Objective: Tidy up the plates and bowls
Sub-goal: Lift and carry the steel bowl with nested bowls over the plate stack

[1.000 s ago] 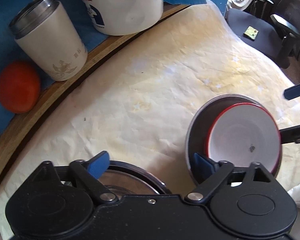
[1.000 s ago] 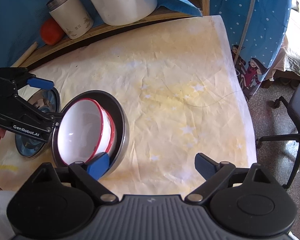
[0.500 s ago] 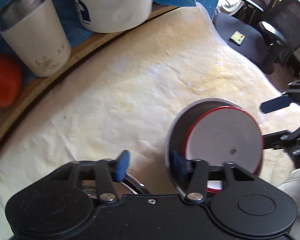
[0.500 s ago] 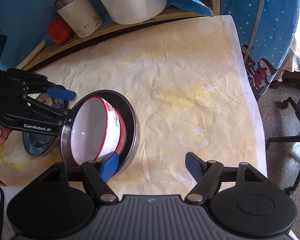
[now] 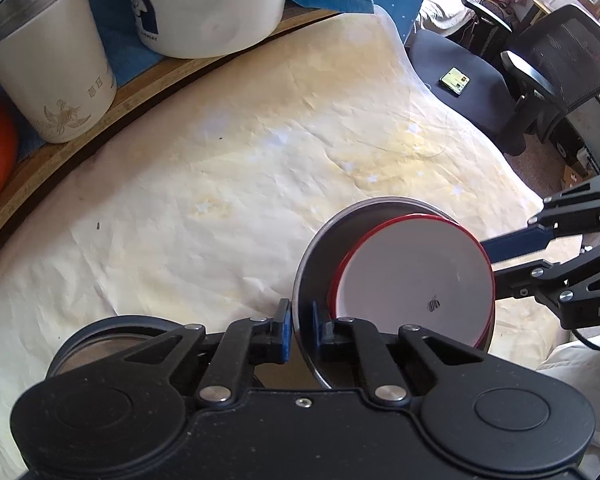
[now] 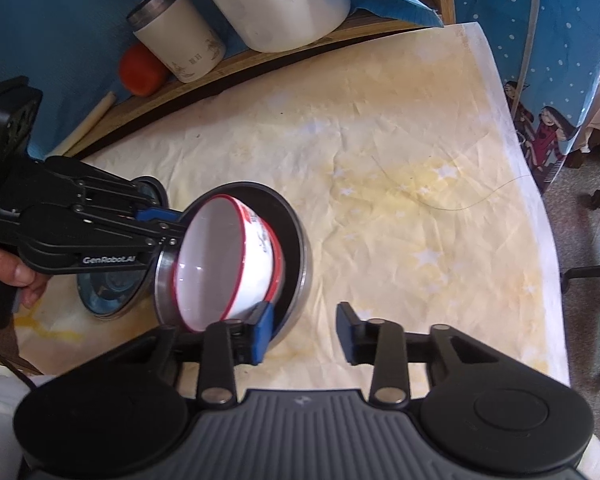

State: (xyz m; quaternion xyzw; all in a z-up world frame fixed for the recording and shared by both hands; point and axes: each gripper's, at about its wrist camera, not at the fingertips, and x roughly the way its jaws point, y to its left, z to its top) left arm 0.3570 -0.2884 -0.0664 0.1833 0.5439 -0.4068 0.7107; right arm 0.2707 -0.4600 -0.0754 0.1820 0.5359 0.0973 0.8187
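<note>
Two bowls were nested and tipped up on edge: a round steel bowl (image 5: 320, 248) with a white enamel bowl (image 5: 412, 276), red-rimmed and glossy, sitting inside it. Left claw (image 5: 300, 330) had just been closing and was clenched on the steel rim, blue pads either side of the thin wall. Right claw (image 6: 304, 330) had been closing too, but it looked released: one pad sat at the enamel bowl's lower edge, the other hung over bare cloth. Both bowls stood on the bench (image 6: 420, 208), under a crinkled yellowish sheet. A flat steel lid (image 6: 108, 296) lay beside them. A hand (image 6: 16, 276) gripped the left handle.
</note>
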